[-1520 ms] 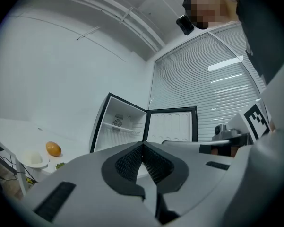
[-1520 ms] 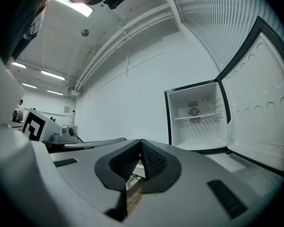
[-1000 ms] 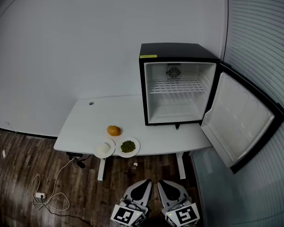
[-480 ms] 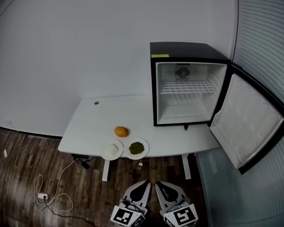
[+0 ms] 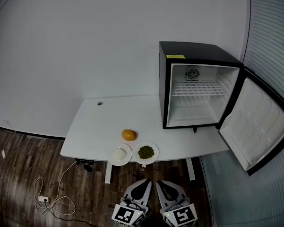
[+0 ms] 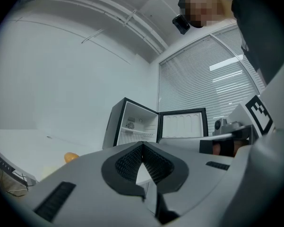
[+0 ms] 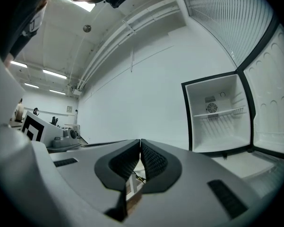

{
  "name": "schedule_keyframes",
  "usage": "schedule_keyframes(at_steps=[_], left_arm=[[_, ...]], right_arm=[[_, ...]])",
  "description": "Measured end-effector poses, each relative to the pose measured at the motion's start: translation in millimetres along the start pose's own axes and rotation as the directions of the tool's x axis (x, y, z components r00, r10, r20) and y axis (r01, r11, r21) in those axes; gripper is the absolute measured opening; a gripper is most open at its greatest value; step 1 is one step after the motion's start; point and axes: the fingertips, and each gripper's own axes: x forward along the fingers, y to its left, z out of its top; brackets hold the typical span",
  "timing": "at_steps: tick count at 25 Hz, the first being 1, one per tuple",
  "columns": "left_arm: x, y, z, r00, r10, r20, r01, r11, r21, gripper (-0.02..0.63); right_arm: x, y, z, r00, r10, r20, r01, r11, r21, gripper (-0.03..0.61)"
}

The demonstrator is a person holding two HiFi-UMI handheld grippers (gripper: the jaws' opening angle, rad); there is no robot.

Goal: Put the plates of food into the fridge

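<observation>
On the white table (image 5: pixel 94 126), near its front edge, stand two white plates: one with white food (image 5: pixel 119 154) and one with green food (image 5: pixel 145 152). An orange (image 5: pixel 128 135) (image 6: pixel 71 157) lies just behind them. The black fridge (image 5: pixel 198 86) (image 6: pixel 132 129) (image 7: pixel 217 119) stands on the table's right end. Its door (image 5: pixel 262 122) is swung wide open, and its white inside and wire shelf are bare. My left gripper (image 5: pixel 144 183) (image 6: pixel 142 145) and right gripper (image 5: pixel 163 184) (image 7: pixel 140 141) hang side by side at the bottom of the head view, well short of the table. Both are shut with nothing between the jaws.
A cable and power strip (image 5: pixel 42 198) lie on the wooden floor at the left. A small white object (image 5: pixel 142 165) lies on the floor under the table. Window blinds (image 5: pixel 274 41) line the right side, next to the open fridge door.
In the head view the table, plates and fridge have slid to the right and slightly lower. Both grippers stay shut and side by side at the bottom of the frame.
</observation>
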Motion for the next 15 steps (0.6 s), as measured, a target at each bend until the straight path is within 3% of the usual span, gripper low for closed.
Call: schedule_keyframes(at_steps=[7,15], left_arm=[[-1.3,41.9,-4.5,0.999,0.035,-0.033,-0.035,0.999,-0.01,0.006],[-5.4,90.8,-21.0,0.998,0.025,-0.049,-0.026,0.999,-0.026,0.008]], right_arm=[[33.2,-0.1,-10.9,0.998,-0.061,-0.018,0.061,0.998,0.019,0.006],[64.6,-10.2,-53.0,0.981,-0.151,-0.124,0.16,0.985,0.07,0.006]])
